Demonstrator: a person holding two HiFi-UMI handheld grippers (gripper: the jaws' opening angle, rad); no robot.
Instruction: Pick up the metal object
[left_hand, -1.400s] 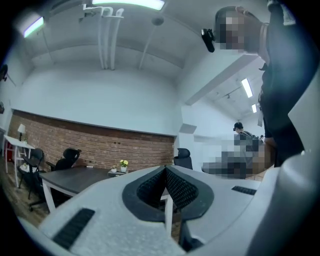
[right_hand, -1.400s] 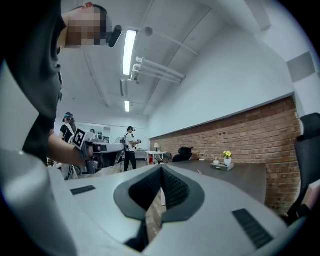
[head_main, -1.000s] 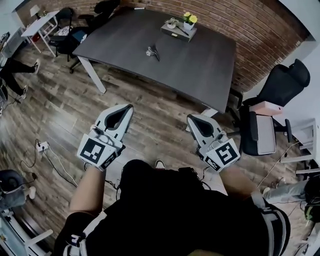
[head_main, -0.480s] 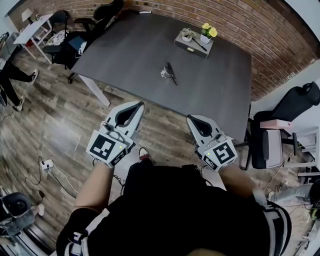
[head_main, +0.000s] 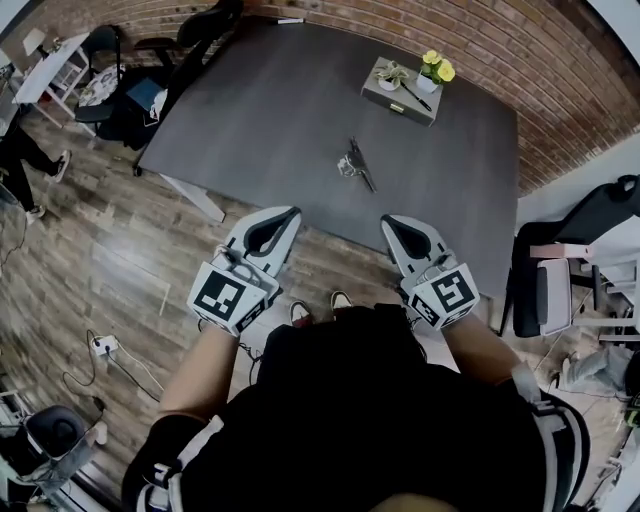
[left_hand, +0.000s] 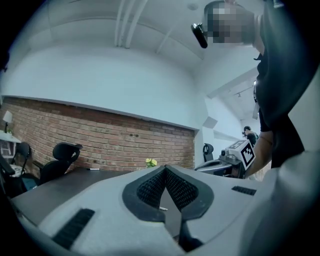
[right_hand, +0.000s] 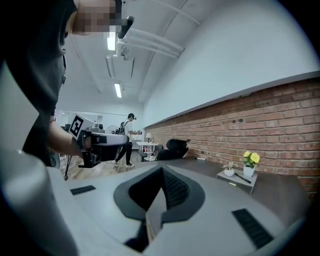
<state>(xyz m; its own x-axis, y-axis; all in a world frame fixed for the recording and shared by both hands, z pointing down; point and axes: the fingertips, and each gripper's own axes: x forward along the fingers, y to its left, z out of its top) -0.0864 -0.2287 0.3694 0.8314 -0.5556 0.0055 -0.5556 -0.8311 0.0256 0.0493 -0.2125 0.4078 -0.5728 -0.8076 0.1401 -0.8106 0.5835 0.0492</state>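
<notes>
The metal object (head_main: 355, 163), a small shiny piece with a dark handle, lies near the middle of the dark grey table (head_main: 260, 110). My left gripper (head_main: 293, 211) hangs just short of the table's near edge, shut with nothing in it. My right gripper (head_main: 386, 219) is level with it to the right, also shut and empty. Both point toward the table, well short of the metal object. In the left gripper view the jaw tips (left_hand: 165, 167) meet; in the right gripper view the tips (right_hand: 161, 169) meet too.
A grey tray (head_main: 395, 95) with a small plant and yellow flowers (head_main: 438, 68) stands at the table's far side by the brick wall (head_main: 480, 40). Black office chairs (head_main: 590, 230) stand right and far left. Cables lie on the wooden floor (head_main: 110, 270).
The person has walked up to the table: it and the metal object are now closer. Both grippers have come from over the floor to the table's near edge, still shut.
</notes>
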